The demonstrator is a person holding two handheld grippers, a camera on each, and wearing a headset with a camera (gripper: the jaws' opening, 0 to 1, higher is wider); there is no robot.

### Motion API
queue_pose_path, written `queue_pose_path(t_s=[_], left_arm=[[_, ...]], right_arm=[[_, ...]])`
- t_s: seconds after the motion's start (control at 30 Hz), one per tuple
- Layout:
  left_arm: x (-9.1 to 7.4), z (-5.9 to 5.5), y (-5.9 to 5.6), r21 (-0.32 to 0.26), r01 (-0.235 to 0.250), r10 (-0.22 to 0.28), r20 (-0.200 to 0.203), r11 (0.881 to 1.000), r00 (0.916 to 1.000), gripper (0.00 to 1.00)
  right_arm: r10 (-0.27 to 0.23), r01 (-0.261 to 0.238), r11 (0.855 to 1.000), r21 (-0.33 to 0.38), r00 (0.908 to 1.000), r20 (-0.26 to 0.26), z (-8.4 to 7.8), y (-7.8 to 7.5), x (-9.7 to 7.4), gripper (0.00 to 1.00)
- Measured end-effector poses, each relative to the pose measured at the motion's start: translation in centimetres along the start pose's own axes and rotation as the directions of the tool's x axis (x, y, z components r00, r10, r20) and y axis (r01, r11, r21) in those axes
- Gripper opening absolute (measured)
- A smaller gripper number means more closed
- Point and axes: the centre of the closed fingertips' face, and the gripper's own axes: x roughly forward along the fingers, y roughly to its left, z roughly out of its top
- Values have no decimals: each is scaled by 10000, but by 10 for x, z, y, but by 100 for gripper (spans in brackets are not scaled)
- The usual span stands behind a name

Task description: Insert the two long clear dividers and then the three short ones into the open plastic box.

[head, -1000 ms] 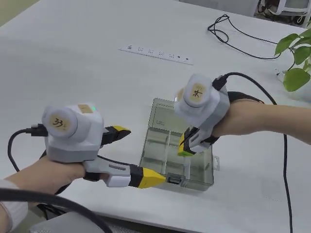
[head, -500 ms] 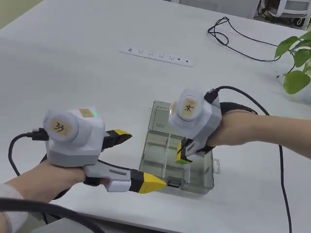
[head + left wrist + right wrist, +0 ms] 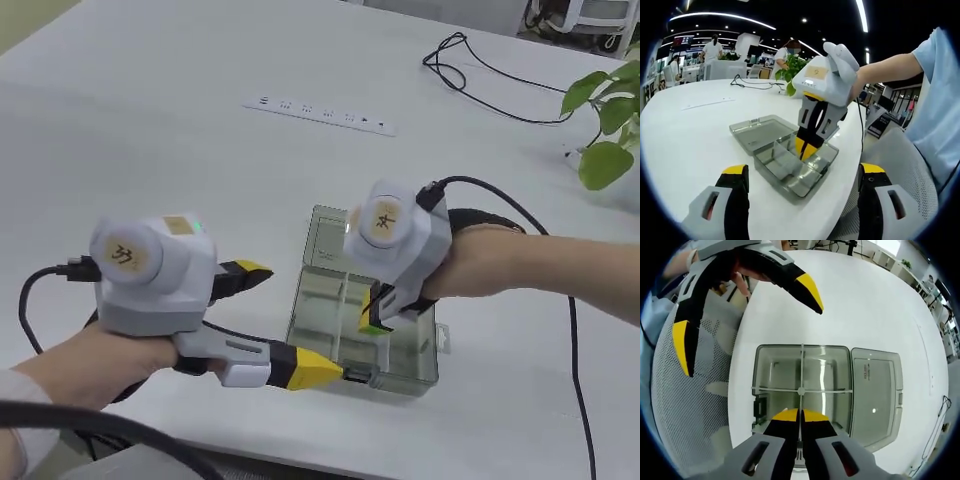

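The open clear plastic box (image 3: 298,305) lies near the table's front edge, its lid (image 3: 328,235) folded flat behind it. My right gripper (image 3: 373,322) points down into the box (image 3: 758,365) and is shut on a thin clear divider (image 3: 801,365) that stands upright along the middle of the tray. A second divider (image 3: 775,389) crosses it at right angles. In the left gripper view the right gripper (image 3: 805,149) has its yellow tips inside the box (image 3: 790,177). My left gripper (image 3: 283,320) hovers open just left of the box, holding nothing.
A white power strip (image 3: 320,112) lies at the middle of the table. A black cable (image 3: 480,85) loops at the far right, next to a green plant (image 3: 605,120). The table's front edge runs close below the box. People stand in the far background (image 3: 712,50).
The right gripper has sunk slightly lower into the box with the divider. The left gripper has stayed open beside the box.
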Motion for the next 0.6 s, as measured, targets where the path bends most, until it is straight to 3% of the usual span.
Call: queue_pose_path(t_s=[0.27,0.37,0.43,0.6], left_arm=[[-2,1,2,56,-31,31,-11,10000,10000,92],[-3,1,2,81,-42,42,-16,10000,10000,91],[-3,1,3,68,-43,43,-6,10000,10000,91],[-2,0,1,83,-9,9,-27,10000,10000,91]], right_arm=[[13,-13,9989,-464,10000,10,-1,2,-1,3],[59,-37,9981,-622,9994,348,2,3,-4,5],[174,-135,9990,-436,9958,894,9,4,-8,11],[-66,167,9970,-759,9913,1318,11,0,-16,27]])
